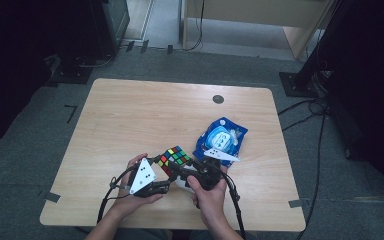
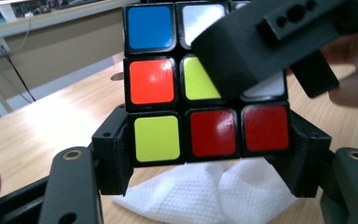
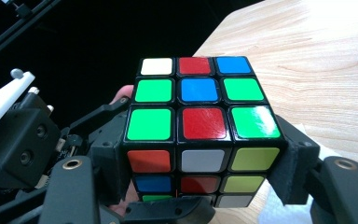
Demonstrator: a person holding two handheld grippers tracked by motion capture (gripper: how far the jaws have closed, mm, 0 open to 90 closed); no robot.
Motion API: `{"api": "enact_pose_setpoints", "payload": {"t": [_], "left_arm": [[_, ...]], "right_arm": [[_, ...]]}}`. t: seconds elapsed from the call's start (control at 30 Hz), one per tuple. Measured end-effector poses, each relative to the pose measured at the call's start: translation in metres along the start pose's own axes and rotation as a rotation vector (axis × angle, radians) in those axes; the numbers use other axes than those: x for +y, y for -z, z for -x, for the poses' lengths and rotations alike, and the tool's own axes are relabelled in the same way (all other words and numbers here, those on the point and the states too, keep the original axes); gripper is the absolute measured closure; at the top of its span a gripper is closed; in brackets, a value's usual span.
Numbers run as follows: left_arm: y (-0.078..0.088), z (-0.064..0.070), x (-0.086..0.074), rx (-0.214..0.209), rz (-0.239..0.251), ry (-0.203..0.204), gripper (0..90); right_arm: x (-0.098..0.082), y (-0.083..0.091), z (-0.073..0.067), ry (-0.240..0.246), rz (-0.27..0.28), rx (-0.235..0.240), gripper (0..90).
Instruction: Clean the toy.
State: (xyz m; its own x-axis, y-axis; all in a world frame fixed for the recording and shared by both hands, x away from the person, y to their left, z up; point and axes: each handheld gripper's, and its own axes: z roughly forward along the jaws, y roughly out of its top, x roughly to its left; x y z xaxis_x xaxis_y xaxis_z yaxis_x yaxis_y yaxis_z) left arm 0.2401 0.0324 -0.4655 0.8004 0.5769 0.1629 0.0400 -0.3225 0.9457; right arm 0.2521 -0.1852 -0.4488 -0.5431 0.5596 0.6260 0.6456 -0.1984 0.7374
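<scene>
While both tongs clamp it from opposite sides, the scrambled black-framed plastic puzzle cube (image 1: 175,156) sits lifted above the near middle of the pale wooden tabletop (image 1: 130,115), one corner tipped up. Left tongs (image 2: 209,158) pinch its bottom layer; right tongs (image 3: 205,163) grip its sides. Under it, the left gripper view reveals a white paper napkin (image 2: 205,191). Beside lies a blue plastic packet (image 1: 221,137).

The Rubik's cube (image 1: 175,157) is scrambled — black-framed, with green, red, blue and white stickers on its top face, and yellow, red, orange and blue on one side. It is held off the surface (image 1: 130,115), tilted, just left of the blue packet (image 1: 221,139) — a white tissue (image 2: 205,193) lies beneath it.
</scene>
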Motion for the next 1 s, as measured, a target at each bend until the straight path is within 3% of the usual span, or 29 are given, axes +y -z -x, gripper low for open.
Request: {"api": "enact_pose_setpoints", "payload": {"t": [0.03, 0.13, 0.27, 0.37, 0.47, 0.5, 0.63, 0.7, 0.8, 0.87, 1.0], "left_arm": [[0.001, 0.000, 0.000, -0.001, -0.003, -0.033, 31.1], [0.002, 0.000, 0.000, -0.008, -0.005, -0.051, 30.2], [0.001, 0.001, -0.005, 0.003, -0.037, -0.123, 30.9], [0.001, -0.002, -0.007, 0.024, -0.045, -0.132, 31.0], [0.002, -0.004, -0.007, 0.049, -0.038, -0.146, 32.0], [0.002, -0.003, -0.008, 0.062, -0.048, -0.181, 32.4], [0.001, 0.000, -0.011, 0.066, -0.073, -0.229, 31.2], [0.000, 0.001, -0.012, 0.069, -0.080, -0.239, 30.0], [-0.001, 0.002, -0.013, 0.078, -0.091, -0.247, 26.0], [-0.002, 0.003, -0.013, 0.081, -0.104, -0.251, 21.6], [-0.004, 0.005, -0.014, 0.078, -0.116, -0.250, 19.7]], "right_arm": [[0.002, 0.001, 0.001, 0.002, -0.015, 0.002, 34.5], [0.007, 0.002, 0.002, 0.010, -0.043, 0.005, 34.5], [0.012, 0.007, 0.004, 0.015, -0.040, -0.008, 34.5], [0.016, 0.011, 0.007, 0.004, -0.047, -0.018, 34.5], [0.019, 0.008, 0.009, -0.004, -0.119, 0.015, 34.5], [0.018, 0.006, 0.008, 0.004, -0.137, 0.021, 34.5], [0.017, 0.002, 0.005, 0.008, -0.175, 0.029, 34.5], [0.016, 0.000, 0.005, 0.018, -0.190, 0.018, 34.5], [0.017, -0.001, 0.007, -0.008, -0.223, 0.024, 34.4], [0.018, -0.003, 0.009, -0.014, -0.270, 0.017, 34.4], [0.018, -0.003, 0.011, -0.012, -0.295, 0.017, 34.4]]}}
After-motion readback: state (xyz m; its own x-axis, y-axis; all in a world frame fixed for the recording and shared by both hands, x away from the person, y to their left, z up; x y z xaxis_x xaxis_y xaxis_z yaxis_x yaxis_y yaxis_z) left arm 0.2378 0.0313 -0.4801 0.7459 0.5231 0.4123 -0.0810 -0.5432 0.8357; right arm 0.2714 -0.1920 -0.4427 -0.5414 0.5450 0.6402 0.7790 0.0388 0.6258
